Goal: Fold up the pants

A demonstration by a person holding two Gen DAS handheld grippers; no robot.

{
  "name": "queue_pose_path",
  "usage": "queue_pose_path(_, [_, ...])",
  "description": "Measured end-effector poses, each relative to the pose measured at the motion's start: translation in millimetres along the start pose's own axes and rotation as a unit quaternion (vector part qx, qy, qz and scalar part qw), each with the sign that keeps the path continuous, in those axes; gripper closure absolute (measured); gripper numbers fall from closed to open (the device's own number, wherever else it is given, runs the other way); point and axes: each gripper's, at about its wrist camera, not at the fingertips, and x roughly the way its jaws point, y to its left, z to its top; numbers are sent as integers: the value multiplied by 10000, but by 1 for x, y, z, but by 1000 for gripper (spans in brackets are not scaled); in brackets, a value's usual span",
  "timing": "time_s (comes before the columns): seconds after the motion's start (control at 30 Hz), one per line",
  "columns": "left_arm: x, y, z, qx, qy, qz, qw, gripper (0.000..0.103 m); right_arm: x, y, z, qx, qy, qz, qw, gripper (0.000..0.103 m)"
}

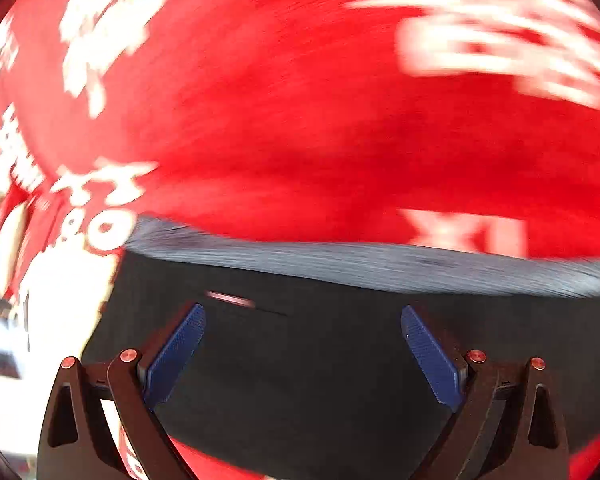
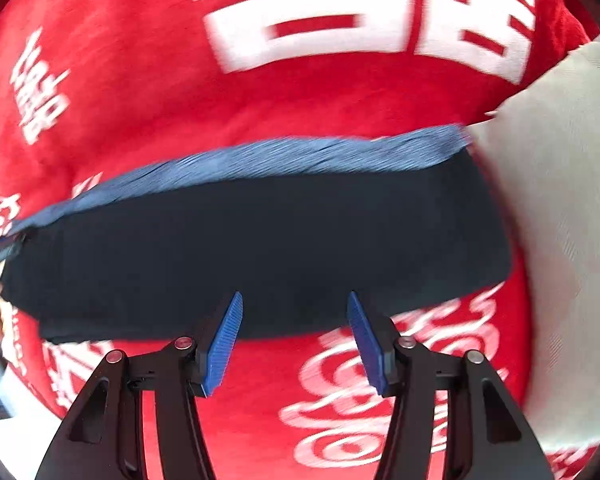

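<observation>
Pants (image 1: 320,360) fill the lower half of my left wrist view, dark with a blue waistband (image 1: 380,264) along their far edge, lying on a red blanket (image 1: 300,120) with white print. My left gripper (image 1: 303,354) hangs over them, jaws spread wide, holding nothing.

In my right wrist view the pants (image 2: 260,248) lie flat across the blanket (image 2: 140,80), a white cloth (image 2: 560,200) at right. My right gripper (image 2: 295,338) is open at their near edge, empty.

The pants (image 2: 260,248) are very dark navy, with a ribbed blue band (image 2: 260,156) along their upper edge. Under them lies a bright red blanket (image 2: 340,100) printed with white characters and swirls. Each hand-held gripper is black with ridged blue pads (image 2: 224,344); cream cloth (image 2: 560,200) fills the right of the frame
</observation>
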Motion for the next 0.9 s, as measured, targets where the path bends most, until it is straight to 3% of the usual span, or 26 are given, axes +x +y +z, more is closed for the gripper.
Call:
queue_pose_path(0.07, [42, 30, 1, 111, 197, 642, 9977, 4, 5, 27, -24, 17, 0, 247, 9997, 44])
queue_pose_path(0.1, [56, 47, 1, 91, 221, 482, 9986, 0, 8, 41, -31, 33, 16, 378, 9993, 44])
queue_pose_path(0.13, [58, 60, 2, -47, 159, 88, 9998, 0, 10, 57, -38, 54, 50, 564, 9984, 44])
queue_pose_path(0.23, [45, 82, 3, 42, 198, 125, 9997, 0, 23, 103, -56, 172, 250, 1453, 9889, 44])
queue_pose_path(0.27, [34, 88, 0, 125, 98, 70, 9999, 0, 32, 121, -63, 295, 374, 1911, 9804, 44])
queue_pose_path(0.37, [22, 100, -13, 317, -47, -130, 9994, 0, 56, 167, -78, 568, 611, 2623, 9614, 44])
queue_pose_path(0.5, [49, 109, -36, 538, 231, -76, 9983, 0, 80, 215, -94, 820, 694, 3019, 9473, 44])
queue_pose_path(0.53, [53, 116, -41, 348, 107, -300, 9989, 0, 88, 217, -94, 883, 704, 3066, 9451, 44])
queue_pose_path(0.63, [56, 121, -47, 158, -9, -520, 9985, 0, 99, 219, -95, 1202, 711, 3143, 9390, 44])
queue_pose_path(0.7, [57, 119, -47, 250, -66, -567, 9981, 0, 109, 216, -92, 1465, 701, 3221, 9327, 52])
queue_pose_path(0.73, [59, 121, -45, 304, -30, -588, 9978, 0, 115, 215, -87, 1678, 760, 3247, 9277, 76])
queue_pose_path(0.77, [59, 120, -42, 380, 28, -611, 9974, 0, 117, 220, -79, 1792, 836, 3177, 9274, 94])
queue_pose_path(0.83, [60, 121, -39, 525, 46, -651, 9965, 0, 106, 218, -70, 1903, 714, 3234, 9242, 95])
queue_pose_path(0.9, [63, 122, -41, 605, -21, -715, 9956, 0, 82, 224, -71, 1401, 451, 2998, 9426, 95])
